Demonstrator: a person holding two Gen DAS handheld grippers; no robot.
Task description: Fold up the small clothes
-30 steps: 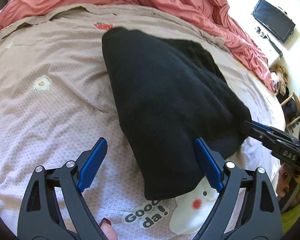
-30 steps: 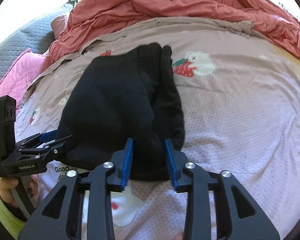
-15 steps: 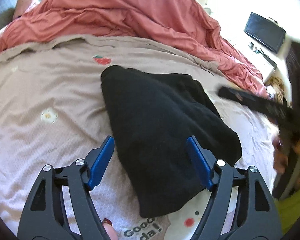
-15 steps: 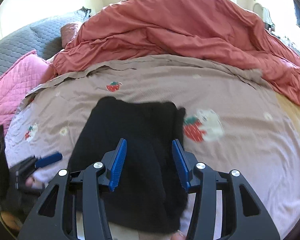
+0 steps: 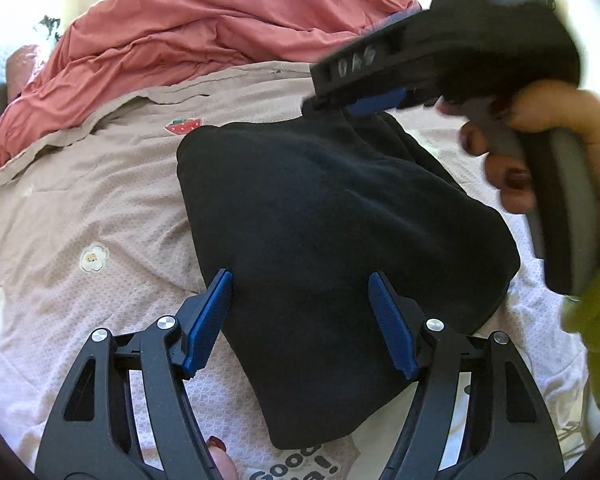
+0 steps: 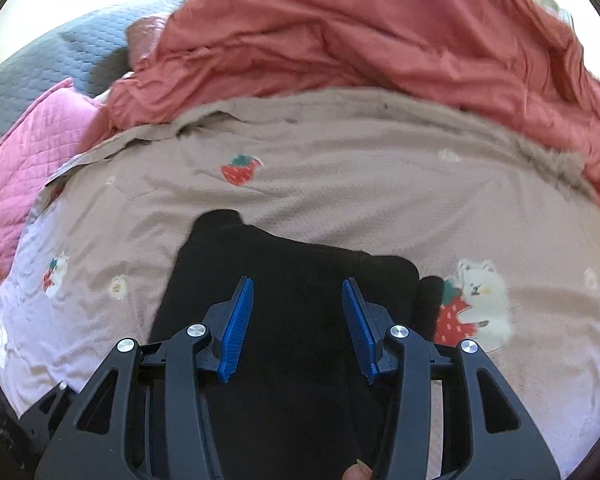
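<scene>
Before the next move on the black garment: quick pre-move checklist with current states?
1. Left gripper open and empty: ok, the blue pads stand apart over the near part of the black garment.
2. Right gripper open and empty: ok, nothing between the pads.
3. Garment resting on the printed bedsheet, not lifted: ok, it lies as a compact folded shape.
4. Fold edges aligned: cannot tell, the black fabric hides the layers.
5. Path clear between grippers: not ok, in the left wrist view the right gripper and right hand hang close over the garment's far edge.
6. Red duvet clear of the garment: ok, bunched further back.
</scene>
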